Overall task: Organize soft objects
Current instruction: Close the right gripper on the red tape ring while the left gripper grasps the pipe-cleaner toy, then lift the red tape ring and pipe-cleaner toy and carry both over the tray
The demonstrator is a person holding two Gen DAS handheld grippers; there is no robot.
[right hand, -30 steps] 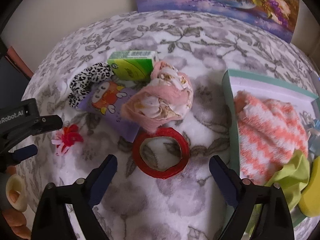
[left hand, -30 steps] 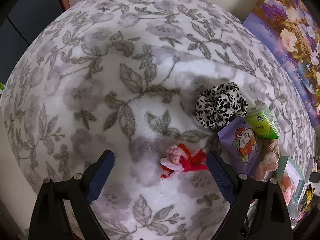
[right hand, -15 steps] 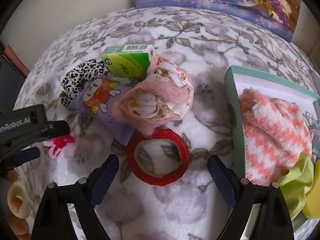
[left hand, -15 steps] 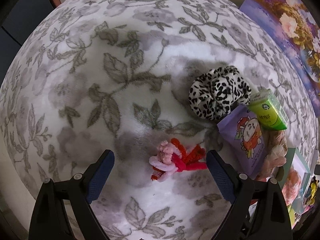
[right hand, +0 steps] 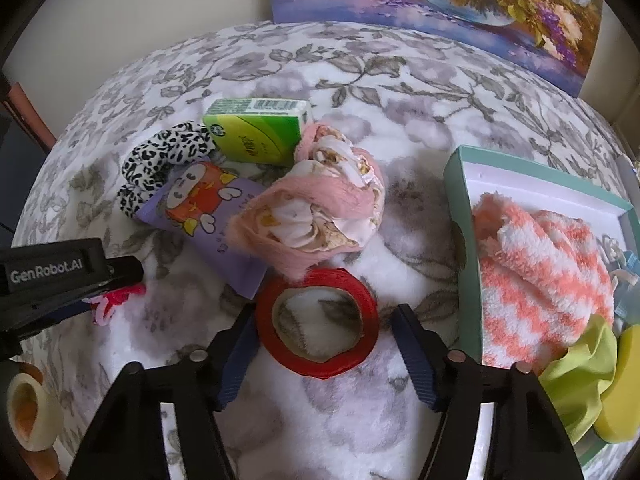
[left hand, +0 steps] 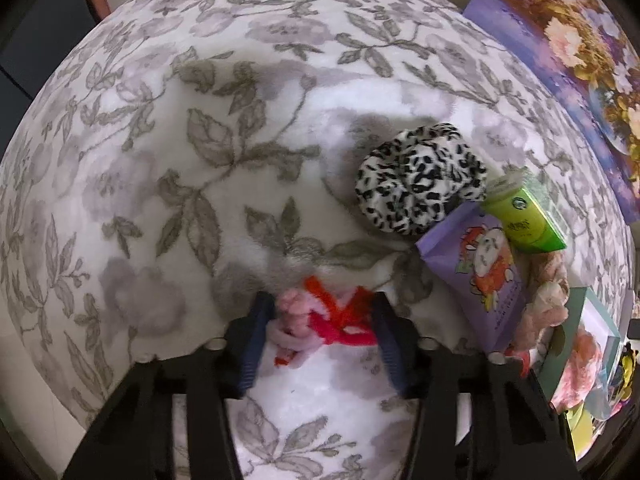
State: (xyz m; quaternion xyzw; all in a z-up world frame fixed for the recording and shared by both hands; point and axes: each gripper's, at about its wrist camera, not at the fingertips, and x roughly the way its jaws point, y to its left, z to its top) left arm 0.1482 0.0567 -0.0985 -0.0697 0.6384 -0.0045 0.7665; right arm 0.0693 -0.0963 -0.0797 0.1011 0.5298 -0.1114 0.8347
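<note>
The left gripper [left hand: 320,312], closing around the pipe-cleaner flower [left hand: 320,320], risked snagging the floral blanket [left hand: 200,160] underneath; right gripper [right hand: 324,344] stood open.

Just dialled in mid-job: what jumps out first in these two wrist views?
The left gripper, jaws just closing, straddles a red-and-pink fuzzy pipe-cleaner twist on the grey floral fleece blanket. The right gripper, also closing, brackets a red tape roll, just below a crumpled pink plush cloth. At the right, a teal-rimmed box holds an orange-and-white striped fuzzy sock.
</note>
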